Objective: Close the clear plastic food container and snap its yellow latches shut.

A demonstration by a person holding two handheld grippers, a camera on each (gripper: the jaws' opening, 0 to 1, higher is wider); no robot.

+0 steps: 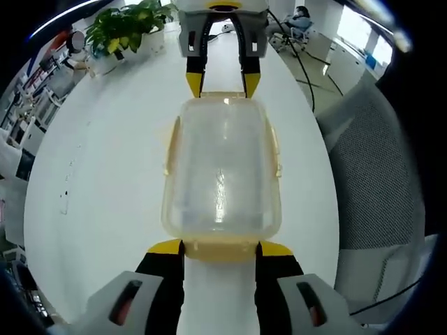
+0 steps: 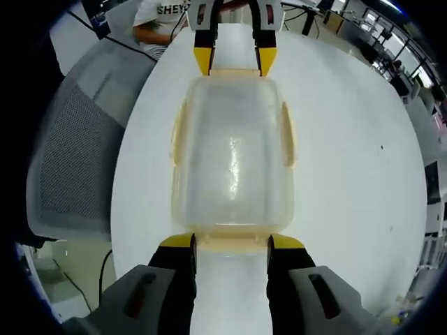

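- The clear food container (image 1: 222, 171) sat on the white table (image 1: 105, 174), right between the two grippers, with its lid on top.
- The left gripper (image 1: 220, 250) had its jaws spread apart, one on each side of the yellow latch (image 1: 221, 248) at its end of the box.
- The right gripper (image 2: 230, 244) was spread the same way around the latch (image 2: 230, 243) at the other end.
- The long side latches (image 2: 286, 136) looked a bit flared out, likely not snapped yet.
- A push from one end alone could slide the box on the smooth table.
- A grey mesh chair (image 1: 377, 174), a green plant (image 1: 126, 28) and office desks stood beyond.
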